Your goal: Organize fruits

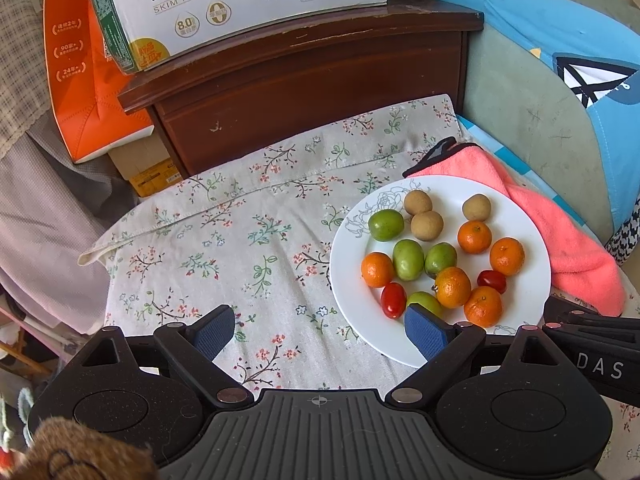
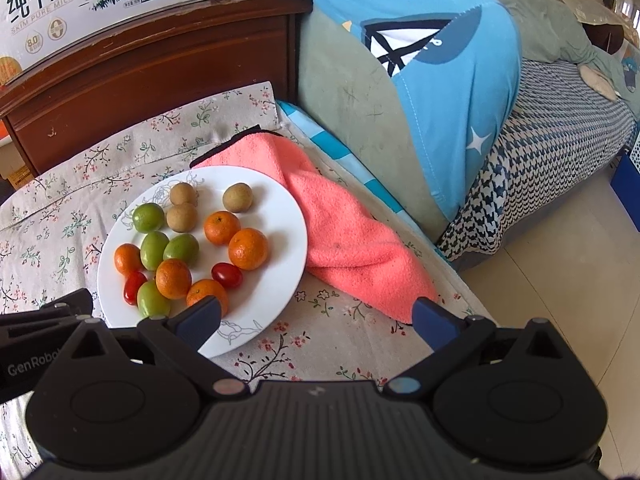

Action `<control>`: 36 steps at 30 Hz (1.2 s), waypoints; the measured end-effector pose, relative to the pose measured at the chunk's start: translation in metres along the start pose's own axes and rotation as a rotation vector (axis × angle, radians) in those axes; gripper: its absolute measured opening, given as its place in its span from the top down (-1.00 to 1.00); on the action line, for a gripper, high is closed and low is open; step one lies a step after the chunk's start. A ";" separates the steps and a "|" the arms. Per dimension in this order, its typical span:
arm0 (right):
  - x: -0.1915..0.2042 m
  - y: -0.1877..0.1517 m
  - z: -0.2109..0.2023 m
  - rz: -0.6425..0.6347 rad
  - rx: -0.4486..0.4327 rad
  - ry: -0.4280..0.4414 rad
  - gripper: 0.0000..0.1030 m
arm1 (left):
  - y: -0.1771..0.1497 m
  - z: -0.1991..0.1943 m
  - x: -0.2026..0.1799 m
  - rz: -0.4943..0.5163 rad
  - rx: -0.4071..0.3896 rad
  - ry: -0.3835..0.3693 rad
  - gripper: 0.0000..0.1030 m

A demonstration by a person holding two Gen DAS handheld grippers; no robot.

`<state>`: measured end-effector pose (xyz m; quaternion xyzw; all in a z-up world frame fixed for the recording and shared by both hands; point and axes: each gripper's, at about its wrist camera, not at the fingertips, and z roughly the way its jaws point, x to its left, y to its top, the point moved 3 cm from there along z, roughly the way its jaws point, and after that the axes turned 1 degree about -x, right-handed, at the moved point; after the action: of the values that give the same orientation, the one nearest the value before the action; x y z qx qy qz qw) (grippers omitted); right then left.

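The left gripper [image 1: 320, 334] stands with its blue-padded fingers [image 1: 214, 330] spread wide and nothing between them, only the floral cloth [image 1: 224, 232] below. Its right pad overlaps the near rim of the white plate [image 1: 536, 256] in the left wrist view, whether touching or above I cannot tell. The right gripper [image 2: 316, 322] is likewise spread wide and empty, its left fingertip [image 2: 202, 318] over the plate's near edge, its other tip by the lower corner of the coral-pink towel [image 2: 352, 240].

The fruits lie loose and mixed on the plate, which carries a grey line-drawn flower on its rim at 10 o'clock. Three tan, round longans [image 1: 418, 202] sit at the far side, from 11 to 1 o'clock, two of them touching. Four glossy green fruits [image 1: 408, 259] run from 10 o'clock through the centre to 7 o'clock. Five small mandarins [image 1: 453, 287] with dimpled orange skin spread from 9 o'clock across to 3 and down to 5 o'clock. Two red cherry tomatoes [image 1: 393, 300] lie at 7 o'clock and right of centre.

The towel lies partly tucked under the plate's far-right rim. Beyond stand a dark wooden cabinet [image 1: 304, 92] bearing a skim milk carton [image 1: 240, 4], and at 2 o'clock a blue pillow [image 2: 440, 60].
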<state>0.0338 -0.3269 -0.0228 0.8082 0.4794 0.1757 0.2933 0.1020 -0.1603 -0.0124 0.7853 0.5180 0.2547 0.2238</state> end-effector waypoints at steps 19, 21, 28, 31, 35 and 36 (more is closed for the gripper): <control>-0.001 -0.002 -0.005 -0.001 -0.009 0.031 -0.97 | -0.004 -0.002 0.003 -0.015 0.014 -0.010 -0.81; -0.001 -0.002 -0.006 -0.004 -0.009 0.032 -0.97 | -0.005 -0.002 0.004 -0.017 0.017 -0.010 -0.81; 0.004 -0.005 -0.010 -0.032 -0.017 0.057 -0.97 | -0.011 -0.002 0.012 -0.034 0.039 -0.023 -0.81; 0.007 -0.007 -0.012 -0.046 -0.023 0.075 -0.97 | -0.014 -0.002 0.016 -0.042 0.044 -0.022 -0.81; 0.013 -0.009 -0.014 -0.068 -0.034 0.096 -0.97 | -0.020 -0.002 0.023 -0.064 0.055 -0.024 -0.81; 0.014 -0.010 -0.014 -0.072 -0.037 0.101 -0.97 | -0.021 -0.002 0.025 -0.069 0.056 -0.025 -0.81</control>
<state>0.0263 -0.3068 -0.0183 0.7751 0.5190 0.2144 0.2898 0.0942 -0.1288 -0.0192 0.7760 0.5489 0.2226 0.2168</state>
